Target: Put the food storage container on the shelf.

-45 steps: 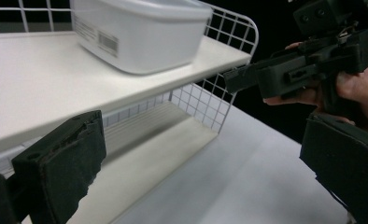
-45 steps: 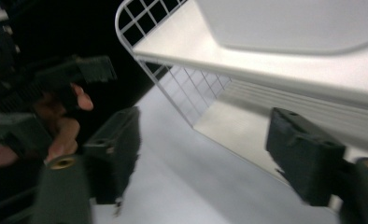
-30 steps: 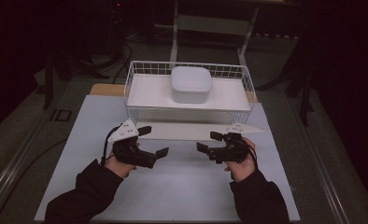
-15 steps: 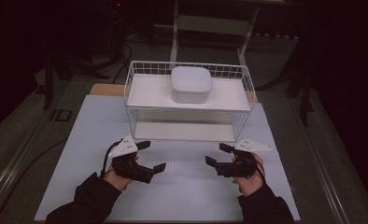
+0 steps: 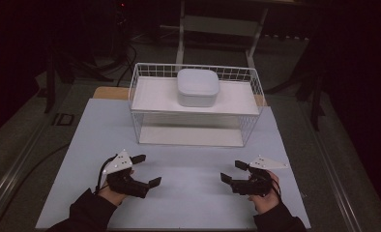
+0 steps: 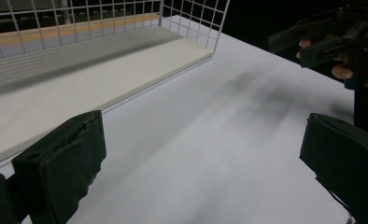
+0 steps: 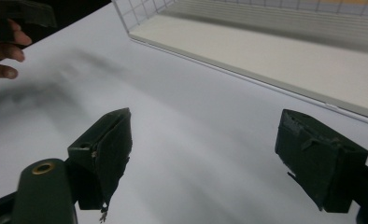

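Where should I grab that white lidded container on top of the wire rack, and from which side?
Probably from above, with the jaws across two opposite side walls of the white container, just under the lid's edge. It sits upright on the wire rack's top shelf, open overhead, while the railing blocks a low sideways approach.

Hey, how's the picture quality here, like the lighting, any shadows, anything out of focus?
High view: the white table is lit, the surroundings nearly black, the image soft and grainy. Left gripper view: smeared dark shadows on the table, and the near black pads look soft. Right gripper view: similar blurry shadows at upper left, and the wire basket is out of focus.
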A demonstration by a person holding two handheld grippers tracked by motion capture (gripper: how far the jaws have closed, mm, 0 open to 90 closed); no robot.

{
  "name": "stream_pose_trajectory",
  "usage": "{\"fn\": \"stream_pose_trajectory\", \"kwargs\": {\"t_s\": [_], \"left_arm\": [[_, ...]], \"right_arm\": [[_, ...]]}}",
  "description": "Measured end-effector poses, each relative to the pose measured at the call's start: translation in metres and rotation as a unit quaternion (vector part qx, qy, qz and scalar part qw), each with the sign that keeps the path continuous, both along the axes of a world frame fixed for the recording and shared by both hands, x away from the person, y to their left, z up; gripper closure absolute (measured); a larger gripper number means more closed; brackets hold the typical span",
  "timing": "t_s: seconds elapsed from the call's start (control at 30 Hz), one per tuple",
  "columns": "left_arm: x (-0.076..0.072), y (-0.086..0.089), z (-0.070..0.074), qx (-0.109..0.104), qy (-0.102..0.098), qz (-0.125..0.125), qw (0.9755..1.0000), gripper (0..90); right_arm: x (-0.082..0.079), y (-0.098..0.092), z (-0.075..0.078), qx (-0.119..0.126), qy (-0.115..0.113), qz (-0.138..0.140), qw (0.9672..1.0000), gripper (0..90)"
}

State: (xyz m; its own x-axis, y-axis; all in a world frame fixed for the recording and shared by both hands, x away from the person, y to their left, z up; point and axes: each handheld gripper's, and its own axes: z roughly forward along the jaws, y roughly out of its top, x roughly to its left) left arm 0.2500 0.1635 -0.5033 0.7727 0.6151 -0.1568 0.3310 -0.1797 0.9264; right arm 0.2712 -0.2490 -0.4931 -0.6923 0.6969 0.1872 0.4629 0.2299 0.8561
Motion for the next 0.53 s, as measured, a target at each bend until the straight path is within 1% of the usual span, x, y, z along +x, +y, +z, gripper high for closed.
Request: {"fn": "stream_pose_trajectory", "kwargs": {"t_s": [0.1, 0.13, 0.27, 0.3, 0.4, 0.53], "left_arm": [[-0.001, 0.0027, -0.0021, 0.003, 0.0, 0.004, 1.0, 0.2], [-0.0011, 0.0029, -0.0026, 0.001, 0.002, 0.005, 1.0, 0.2], [-0.0007, 0.0041, -0.0031, 0.002, -0.004, 0.007, 1.0, 0.2], [-0.0008, 0.0043, -0.0029, -0.001, -0.005, 0.007, 1.0, 0.2], [-0.0006, 0.0054, -0.0019, 0.0, -0.01, 0.01, 0.9999, 0.2], [0.0001, 0.006, -0.0019, -0.002, -0.009, 0.013, 0.9999, 0.2]], "right_arm": [[0.0012, -0.0042, -0.0044, -0.004, 0.005, -0.006, 1.0, 18.4], [0.0016, -0.0053, -0.0052, -0.004, 0.004, -0.009, 0.9999, 18.5], [0.0021, -0.0085, -0.005, 0.0, -0.001, -0.018, 0.9998, 19.3], [0.0022, -0.0091, -0.0048, -0.001, -0.002, -0.019, 0.9998, 19.3], [0.0021, -0.0097, -0.0048, 0.0, -0.005, -0.021, 0.9998, 19.4], [0.0032, -0.0103, -0.0064, -0.003, -0.004, -0.022, 0.9997, 19.5]]}}
